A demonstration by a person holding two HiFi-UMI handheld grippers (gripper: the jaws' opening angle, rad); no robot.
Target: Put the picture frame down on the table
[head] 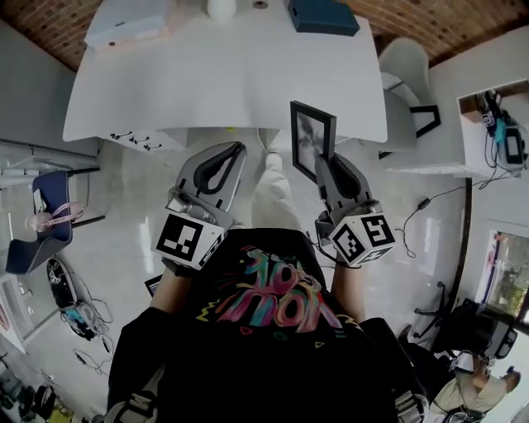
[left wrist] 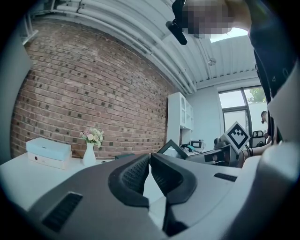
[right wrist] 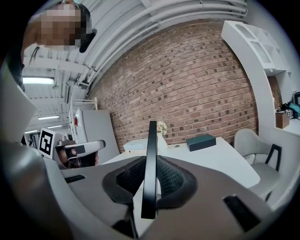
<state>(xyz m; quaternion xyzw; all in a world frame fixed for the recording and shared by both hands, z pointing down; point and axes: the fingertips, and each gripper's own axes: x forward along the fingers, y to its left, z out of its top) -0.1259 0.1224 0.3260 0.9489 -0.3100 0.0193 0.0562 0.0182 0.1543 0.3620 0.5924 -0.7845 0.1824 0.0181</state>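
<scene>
Well, upright black picture frame (head: pixel 313 139).

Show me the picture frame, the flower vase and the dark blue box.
picture frame (head: pixel 312 136), head view, glass front.
vase (left wrist: pixel 89 155), left gripper view, white body.
dark blue box (right wrist: pixel 201 142), right gripper view, front side.

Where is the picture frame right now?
The picture frame stands upright in the right gripper, right of centre in the head view, by the white table's near edge.

2 grippers (head: pixel 239 149) (head: pixel 324 163), 1 frame (head: pixel 312 136) (2 boxes (head: pixel 128 21) (head: pixel 324 15))
</scene>
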